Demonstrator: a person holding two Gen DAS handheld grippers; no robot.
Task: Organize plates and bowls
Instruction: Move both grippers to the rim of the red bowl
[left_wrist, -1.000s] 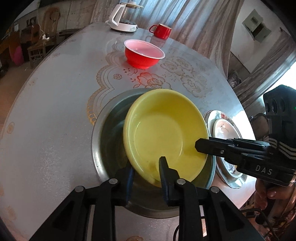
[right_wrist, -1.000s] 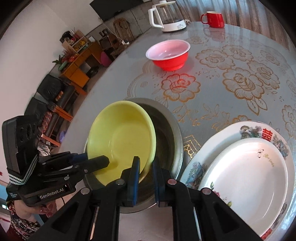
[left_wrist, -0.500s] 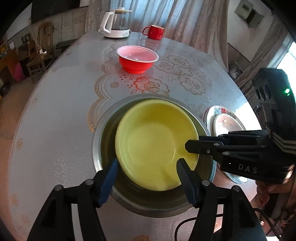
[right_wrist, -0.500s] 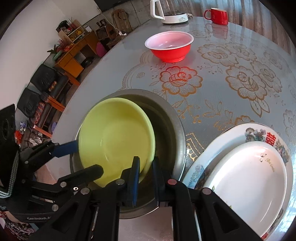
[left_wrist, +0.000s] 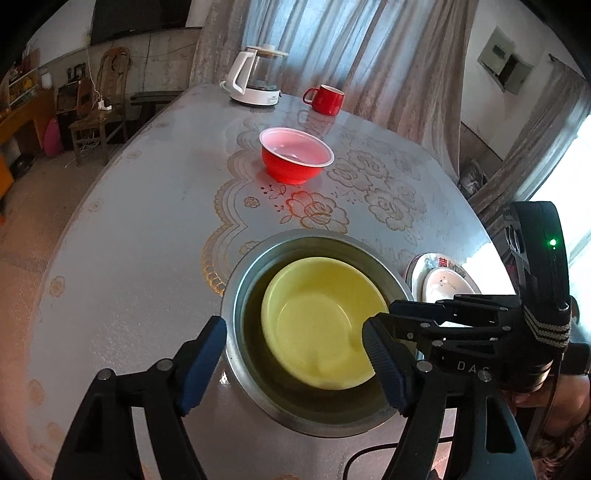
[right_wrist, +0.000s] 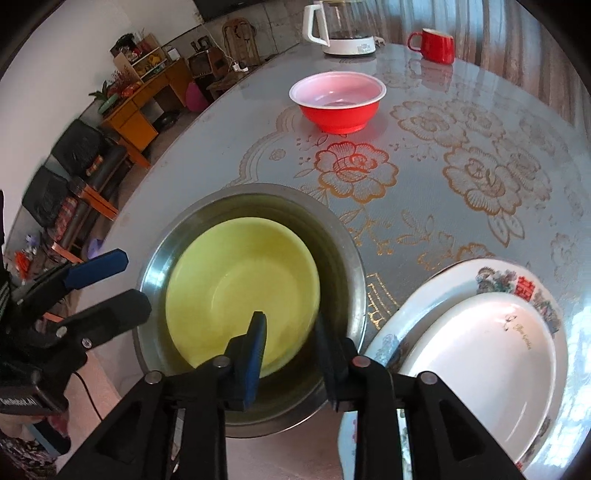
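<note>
While sitting inside the steel basin (left_wrist: 236, 295), yellow bowl (left_wrist: 317, 321) free of both tools. Left gripper (left_wrist: 295, 358) opening, fingers (left_wrist: 201, 365) spread wide either side of the basin's near rim, touching nothing. Right gripper (right_wrist: 291, 350) opening too, bowl's near rim between its fingers (right_wrist: 255, 354), not pinched. Red bowl (right_wrist: 338, 101) farther back; stacked plates (right_wrist: 480, 354) just beside the basin.

Brushed metal basin (left_wrist: 236, 295), glossy yellow bowl (left_wrist: 317, 317) — probably plastic, glazed plates (right_wrist: 480, 354)
</note>
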